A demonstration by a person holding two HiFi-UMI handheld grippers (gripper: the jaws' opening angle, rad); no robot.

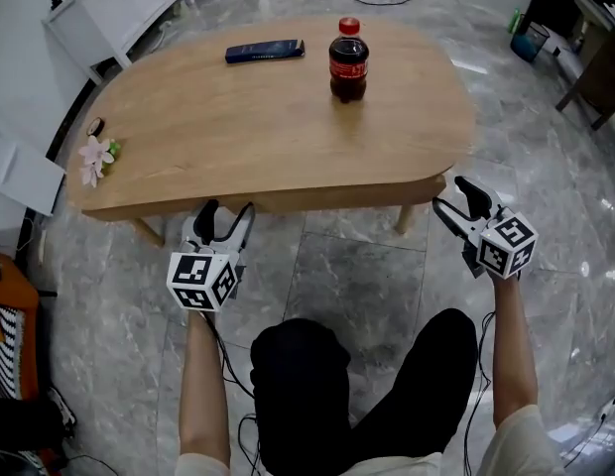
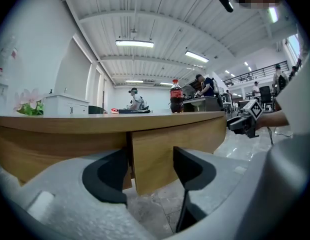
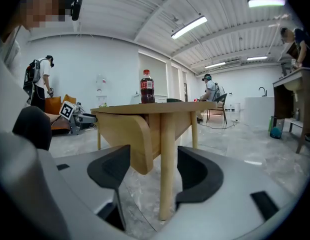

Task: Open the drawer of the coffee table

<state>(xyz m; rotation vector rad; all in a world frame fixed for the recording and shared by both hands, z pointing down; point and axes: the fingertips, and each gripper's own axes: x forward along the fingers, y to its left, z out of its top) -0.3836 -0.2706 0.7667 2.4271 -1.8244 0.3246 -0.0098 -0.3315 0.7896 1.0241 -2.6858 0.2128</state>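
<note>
A light wooden coffee table [image 1: 238, 127] with a rounded top stands in front of me. Under its near edge runs the drawer front [image 1: 327, 200], a flat wooden panel [image 2: 160, 144] in the left gripper view. My left gripper [image 1: 226, 218] is open just short of the table's near edge, left of centre; the panel's left end shows between its jaws [image 2: 151, 174], apart from both pads. My right gripper [image 1: 451, 196] is open at the table's near right corner. In its own view a round table leg [image 3: 166, 159] stands beyond the open jaws [image 3: 152, 171].
A cola bottle [image 1: 348, 59], a dark flat device [image 1: 265, 51] and a pink flower [image 1: 95, 157] lie on the tabletop. A white cabinet [image 1: 119, 3] stands at the back left. Grey marble floor [image 1: 357, 286] surrounds the table. My knees are below.
</note>
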